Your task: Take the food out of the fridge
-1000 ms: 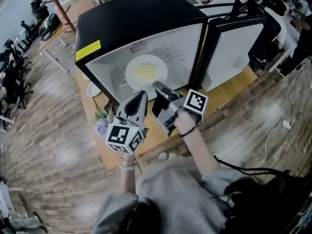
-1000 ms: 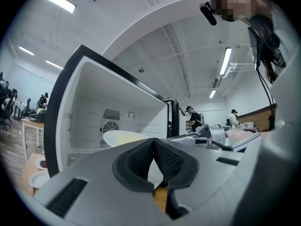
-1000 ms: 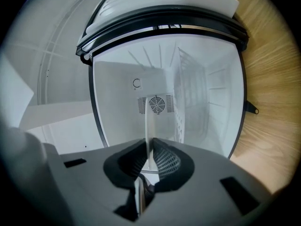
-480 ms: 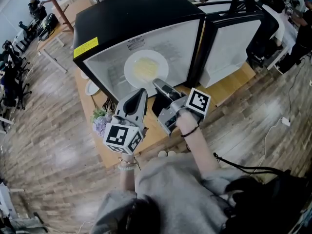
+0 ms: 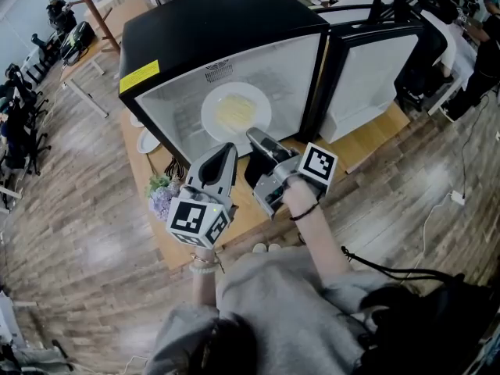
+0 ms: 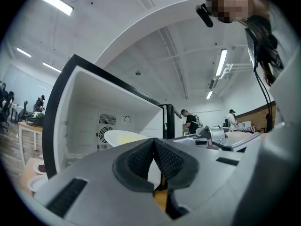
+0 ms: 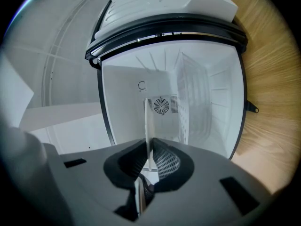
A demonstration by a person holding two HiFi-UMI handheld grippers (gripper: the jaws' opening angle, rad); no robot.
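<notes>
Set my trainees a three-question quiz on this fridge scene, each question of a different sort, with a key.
1. True or false: the white-lined door of the black mini fridge stands open.
2. Which one grips the rim of the round white plate carrying yellow food? A: left gripper; B: right gripper.
3. Fill in: the left gripper's jaws are ____, with nothing between them.
Key: 1 true; 2 B; 3 shut.

Almost nothing moved. Fridge (image 5: pixel 226 22) and plate (image 5: pixel 234 114) sit a hair higher in head view; right gripper (image 5: pixel 255 136) edged slightly rightward.
</notes>
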